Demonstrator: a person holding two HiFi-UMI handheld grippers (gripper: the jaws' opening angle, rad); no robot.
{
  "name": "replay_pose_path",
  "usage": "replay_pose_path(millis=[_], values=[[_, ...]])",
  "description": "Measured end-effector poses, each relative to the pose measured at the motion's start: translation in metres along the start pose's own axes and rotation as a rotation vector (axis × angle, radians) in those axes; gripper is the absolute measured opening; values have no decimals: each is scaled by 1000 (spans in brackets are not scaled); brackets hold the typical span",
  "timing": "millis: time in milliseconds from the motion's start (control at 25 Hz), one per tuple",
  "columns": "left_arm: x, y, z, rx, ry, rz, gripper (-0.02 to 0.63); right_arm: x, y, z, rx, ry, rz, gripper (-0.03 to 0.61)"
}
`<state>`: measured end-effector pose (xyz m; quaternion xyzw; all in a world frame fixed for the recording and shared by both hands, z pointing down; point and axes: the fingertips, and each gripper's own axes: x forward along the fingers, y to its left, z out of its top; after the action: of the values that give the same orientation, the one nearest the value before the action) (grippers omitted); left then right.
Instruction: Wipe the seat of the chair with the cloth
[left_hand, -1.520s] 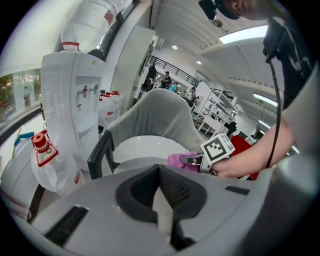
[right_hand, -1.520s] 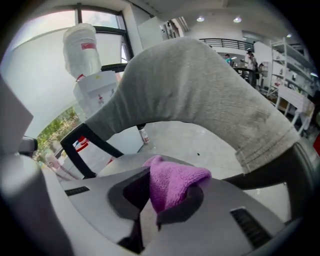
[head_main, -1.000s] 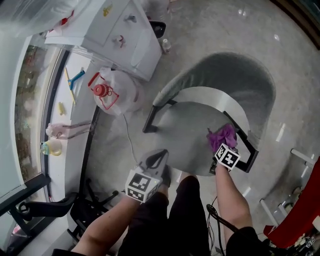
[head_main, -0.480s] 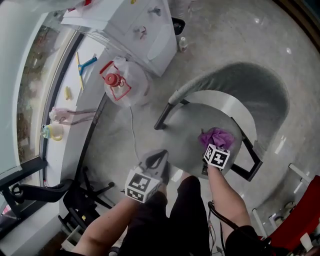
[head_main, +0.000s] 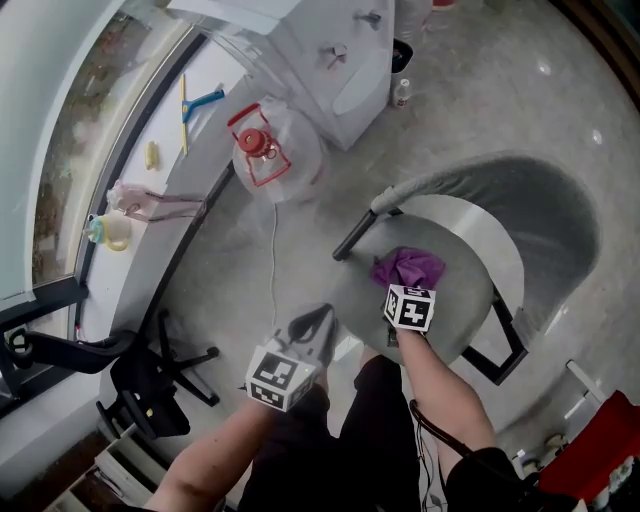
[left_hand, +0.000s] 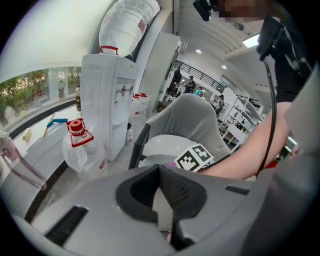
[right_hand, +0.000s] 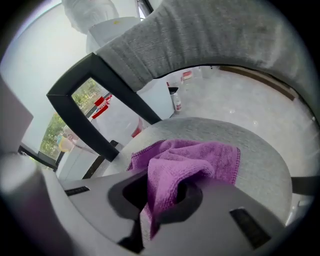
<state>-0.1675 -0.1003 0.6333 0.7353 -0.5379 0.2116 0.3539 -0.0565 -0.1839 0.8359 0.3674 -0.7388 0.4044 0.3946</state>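
Right claw: pinching a fold of the purple microfibre cloth. The bunched free part of the cloth lies on the round grey fabric seat of the grey upholstered chair with curved backrest and black frame. In the head view, the cloth sits on the left-front part of the seat, near the black armrest bar, and the right claw's marker cube is just behind it.

Left claw: pressed together, with nothing between its jaws. It is held clear of the chair, over the grey polished floor, with its tip near the front-left edge of the seat.

Surroundings: a clear plastic water jug with red cap and handle stands on the floor, left of the chair in the head view, beside a white water dispenser cabinet
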Motion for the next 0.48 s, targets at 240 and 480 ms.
replay_pose_path(millis=[240,480], values=[[-10,6,-6,-32,-2,38,6,22,46,19,-89,24,98,26],[-23,16,-9,-51,-6,75,6,28,81,44,-149,-14,171,26]])
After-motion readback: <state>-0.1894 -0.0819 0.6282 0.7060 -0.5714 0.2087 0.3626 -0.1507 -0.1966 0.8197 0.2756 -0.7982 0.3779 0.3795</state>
